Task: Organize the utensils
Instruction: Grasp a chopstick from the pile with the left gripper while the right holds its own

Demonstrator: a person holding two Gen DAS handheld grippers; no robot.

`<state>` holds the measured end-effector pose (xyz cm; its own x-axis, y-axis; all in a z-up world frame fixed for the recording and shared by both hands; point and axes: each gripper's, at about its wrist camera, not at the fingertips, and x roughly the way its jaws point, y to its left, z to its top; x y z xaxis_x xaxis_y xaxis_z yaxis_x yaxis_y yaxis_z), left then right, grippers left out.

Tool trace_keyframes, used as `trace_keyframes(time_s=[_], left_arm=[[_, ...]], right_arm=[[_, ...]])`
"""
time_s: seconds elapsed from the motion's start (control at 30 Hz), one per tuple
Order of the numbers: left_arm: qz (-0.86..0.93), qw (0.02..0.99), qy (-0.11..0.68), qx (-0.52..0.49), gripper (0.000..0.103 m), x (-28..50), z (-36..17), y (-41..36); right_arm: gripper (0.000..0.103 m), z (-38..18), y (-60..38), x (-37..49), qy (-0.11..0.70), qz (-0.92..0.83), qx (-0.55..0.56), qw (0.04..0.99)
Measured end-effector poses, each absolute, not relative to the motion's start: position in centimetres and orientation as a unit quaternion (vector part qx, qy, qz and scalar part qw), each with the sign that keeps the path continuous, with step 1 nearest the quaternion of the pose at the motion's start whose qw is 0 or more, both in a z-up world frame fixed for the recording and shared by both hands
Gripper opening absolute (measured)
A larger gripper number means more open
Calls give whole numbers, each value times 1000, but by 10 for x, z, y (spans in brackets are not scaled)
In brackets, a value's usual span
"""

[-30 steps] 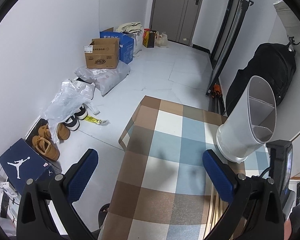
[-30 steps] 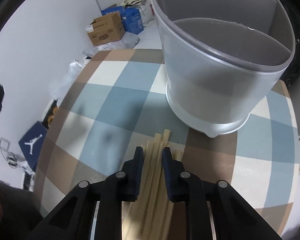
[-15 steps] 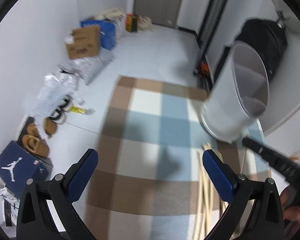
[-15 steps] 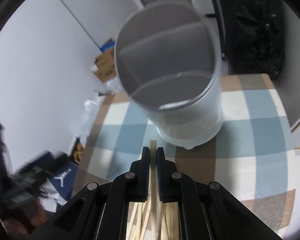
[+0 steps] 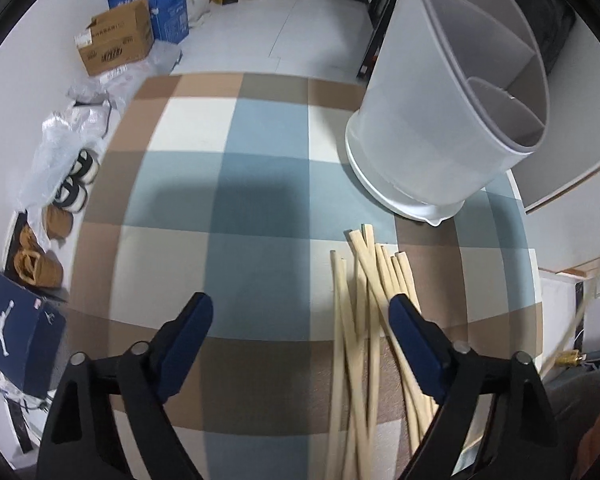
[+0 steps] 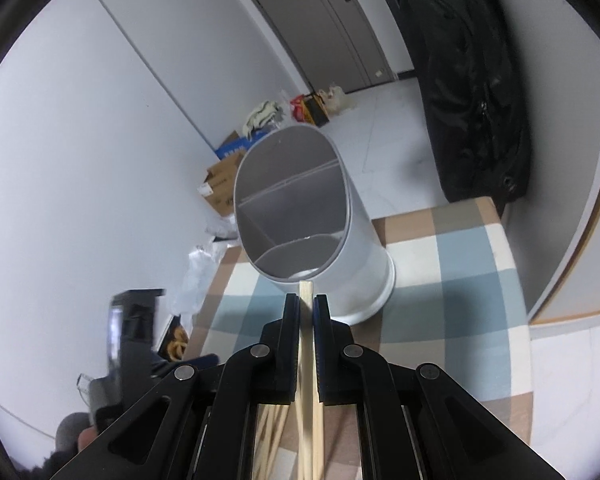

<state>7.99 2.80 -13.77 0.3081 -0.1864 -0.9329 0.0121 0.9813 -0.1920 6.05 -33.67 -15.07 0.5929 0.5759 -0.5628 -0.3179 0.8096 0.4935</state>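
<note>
In the left wrist view, the left gripper (image 5: pixel 300 320) is hanging over the checked bench (image 5: pixel 260 208), its fingers (image 5: pixel 188 328) wide but closing, with part of the chopstick pile (image 5: pixel 360 312) lying between them, unpressed, near the white divided holder (image 5: pixel 440 136). In the right wrist view, the right gripper (image 6: pixel 307 312) is pinching one chopstick (image 6: pixel 306 300), its tip pointing toward the holder (image 6: pixel 300 216).

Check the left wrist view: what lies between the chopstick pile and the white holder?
Nothing: only a bare strip of checked tablecloth separates the tips of the chopstick pile from the base of the white holder, as the left wrist view shows.
</note>
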Motion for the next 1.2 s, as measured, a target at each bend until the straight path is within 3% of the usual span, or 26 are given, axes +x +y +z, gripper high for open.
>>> trace_keyframes(time_s=[0.13, 0.2, 0.3, 0.33, 0.43, 0.8, 1.0, 1.03, 1.17, 1.2], left_arm=[[-60, 797, 597, -70, 52, 85, -147, 26], [-56, 800, 594, -67, 46, 85, -146, 25], [-55, 803, 590, -61, 21, 85, -144, 22], [-60, 802, 590, -68, 9, 85, -144, 23], [-62, 807, 582, -78, 3, 84, -143, 23], [-80, 845, 517, -109, 0, 69, -112, 27], [-72, 827, 544, -127, 0, 79, -124, 36], [-74, 817, 558, -126, 5, 82, -129, 35], [-70, 814, 568, -97, 42, 79, -134, 24], [-64, 816, 568, -88, 45, 78, -135, 20]], right_arm=[[6, -150, -349, 56, 364, 261, 181, 876], [6, -149, -355, 55, 363, 263, 188, 874], [6, -147, -364, 55, 361, 265, 199, 872], [6, -147, -366, 56, 360, 265, 202, 871], [6, -148, -369, 56, 360, 265, 206, 871], [6, -147, -372, 54, 354, 266, 214, 871], [6, -148, -369, 51, 350, 263, 206, 875], [6, -149, -369, 50, 352, 263, 209, 874], [6, -149, -368, 47, 352, 264, 210, 873], [6, -148, -367, 46, 349, 266, 207, 875]])
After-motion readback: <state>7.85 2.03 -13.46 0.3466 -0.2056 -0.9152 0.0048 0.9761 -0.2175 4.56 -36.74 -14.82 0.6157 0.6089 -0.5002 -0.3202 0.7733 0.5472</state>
